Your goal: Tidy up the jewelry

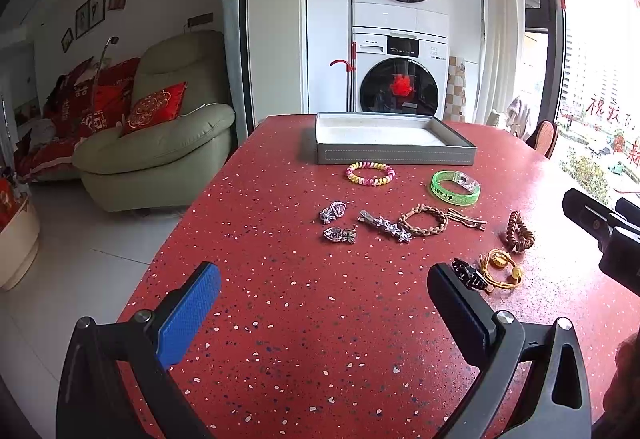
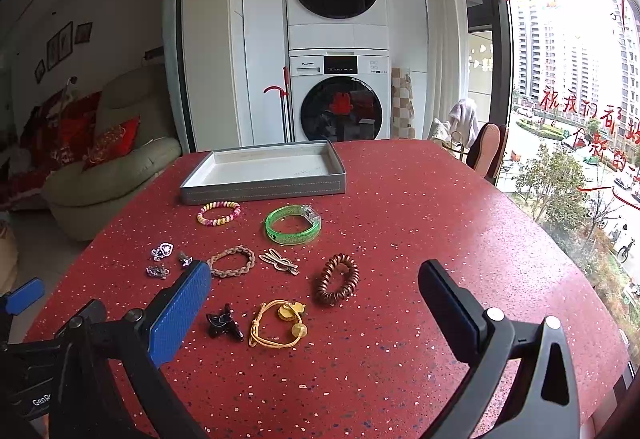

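Observation:
An empty grey tray [image 1: 396, 155] [image 2: 264, 191] with a white floor sits at the far side of the red table. In front of it lie a pink-yellow bead bracelet [image 1: 370, 174] [image 2: 218, 213], a green bangle [image 1: 455, 189] [image 2: 293, 223], a braided bracelet [image 1: 424, 219] [image 2: 232, 260], a star clip [image 1: 386, 226], silver charms [image 1: 335, 221] [image 2: 161, 259], a brown coil tie [image 1: 519, 232] [image 2: 338, 278], a yellow tie [image 1: 501, 267] [image 2: 280, 323] and a black clip [image 1: 468, 273] [image 2: 224, 323]. My left gripper [image 1: 324, 299] and right gripper [image 2: 316, 299] hover open, holding nothing.
The speckled red table [image 1: 320, 339] ends at the left towards a green armchair [image 1: 156, 143] and at the right by a window [image 2: 580, 119]. Stacked washing machines [image 1: 400, 39] stand behind. My right gripper's body [image 1: 600, 231] shows at the right edge of the left wrist view.

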### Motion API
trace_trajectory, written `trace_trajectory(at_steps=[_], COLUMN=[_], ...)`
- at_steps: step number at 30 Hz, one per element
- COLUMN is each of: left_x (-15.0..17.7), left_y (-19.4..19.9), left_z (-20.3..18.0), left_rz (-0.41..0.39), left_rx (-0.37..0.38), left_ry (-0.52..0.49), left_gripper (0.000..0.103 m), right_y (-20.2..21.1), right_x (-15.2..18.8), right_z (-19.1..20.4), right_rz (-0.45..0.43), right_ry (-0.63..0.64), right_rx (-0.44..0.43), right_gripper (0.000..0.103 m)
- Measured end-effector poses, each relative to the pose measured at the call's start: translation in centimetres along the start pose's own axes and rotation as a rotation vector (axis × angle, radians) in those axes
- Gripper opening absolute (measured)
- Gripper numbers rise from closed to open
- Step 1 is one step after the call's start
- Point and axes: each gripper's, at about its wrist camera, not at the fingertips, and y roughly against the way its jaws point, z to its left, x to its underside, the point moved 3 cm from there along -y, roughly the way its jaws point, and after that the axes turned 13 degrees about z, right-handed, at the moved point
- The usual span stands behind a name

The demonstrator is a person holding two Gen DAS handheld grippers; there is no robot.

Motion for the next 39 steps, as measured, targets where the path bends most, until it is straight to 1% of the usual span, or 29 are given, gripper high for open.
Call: trace_trajectory(at_steps=[24,39], left_x=[-0.04,-0.12], left_y=[0.02,-0.23], left_z=[-0.08,-0.34], left_rz=[0.002,0.024], left_rx=[-0.001,0.001], left_ry=[-0.003,-0.005], left_gripper=[0.103,0.103], right_y=[-0.32,-0.38], right_x=[0.29,0.3], right_z=[-0.2,-0.31], right_rz=[0.005,0.012], right_ry=[-0.01,-0.015], right_rx=[-0.005,-0.012], right_gripper=[0.103,0.103])
